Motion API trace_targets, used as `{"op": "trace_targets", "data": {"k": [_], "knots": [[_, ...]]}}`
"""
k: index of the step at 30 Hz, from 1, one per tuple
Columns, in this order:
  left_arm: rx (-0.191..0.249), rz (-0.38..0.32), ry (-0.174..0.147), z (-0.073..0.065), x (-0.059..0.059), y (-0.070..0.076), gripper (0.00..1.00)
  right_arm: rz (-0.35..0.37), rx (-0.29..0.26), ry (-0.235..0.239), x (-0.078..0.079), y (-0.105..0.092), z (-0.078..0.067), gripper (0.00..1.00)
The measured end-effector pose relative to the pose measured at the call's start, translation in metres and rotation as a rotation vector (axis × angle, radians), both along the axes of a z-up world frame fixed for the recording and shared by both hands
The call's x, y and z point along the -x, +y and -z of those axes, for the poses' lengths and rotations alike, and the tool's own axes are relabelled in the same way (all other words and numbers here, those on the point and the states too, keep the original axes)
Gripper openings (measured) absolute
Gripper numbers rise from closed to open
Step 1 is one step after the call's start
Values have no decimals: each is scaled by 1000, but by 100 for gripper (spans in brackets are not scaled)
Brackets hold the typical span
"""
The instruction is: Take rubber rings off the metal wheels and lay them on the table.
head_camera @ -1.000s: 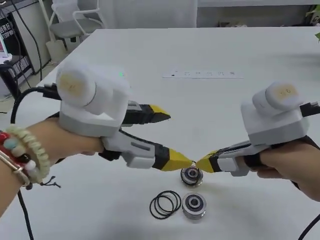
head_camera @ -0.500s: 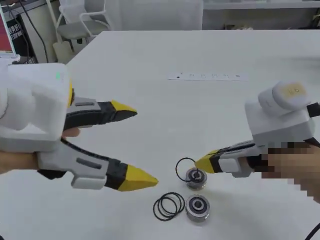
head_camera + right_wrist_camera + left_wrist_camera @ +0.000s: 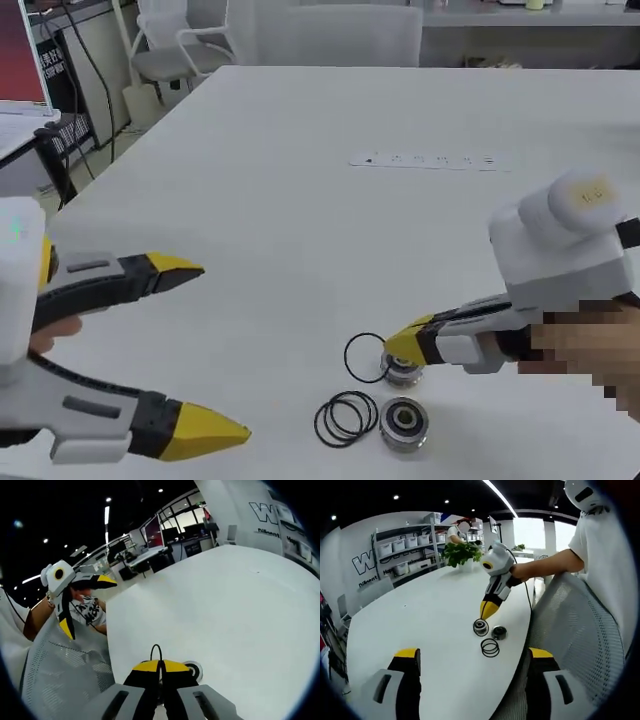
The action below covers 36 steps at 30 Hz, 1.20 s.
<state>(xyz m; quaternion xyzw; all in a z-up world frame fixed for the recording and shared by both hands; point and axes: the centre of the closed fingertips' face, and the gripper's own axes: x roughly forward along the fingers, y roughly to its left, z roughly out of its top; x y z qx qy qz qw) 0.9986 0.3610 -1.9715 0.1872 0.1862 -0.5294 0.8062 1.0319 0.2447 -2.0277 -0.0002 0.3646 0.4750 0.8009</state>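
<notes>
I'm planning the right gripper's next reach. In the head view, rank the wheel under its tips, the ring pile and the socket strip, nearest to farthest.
From the right gripper, shut on a rubber ring:
1. Wheel, directly beneath its tips.
2. Ring pile, lower left of the tips.
3. Socket strip, far across the table.

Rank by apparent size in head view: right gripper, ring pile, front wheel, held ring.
1. right gripper
2. ring pile
3. front wheel and held ring: they look about alike, so no ranking between them.
</notes>
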Motion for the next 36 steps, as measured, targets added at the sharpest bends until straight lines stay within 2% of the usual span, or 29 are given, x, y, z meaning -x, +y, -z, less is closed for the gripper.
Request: {"op": "trace_targets", "data": {"k": [8,13,23,36], "knots": [[1,-68,74,24,11,14,87,-68,21,42,16,9,10,0],[-21,-70,93,33,16,14,86,-100,39,59,22,12,17,0],[15,-109,125,34,14,15,82,-130,86,69,24,12,32,0],[63,-152,141,32,8,18,78,-116,159,26,16,7,43,0]]}}
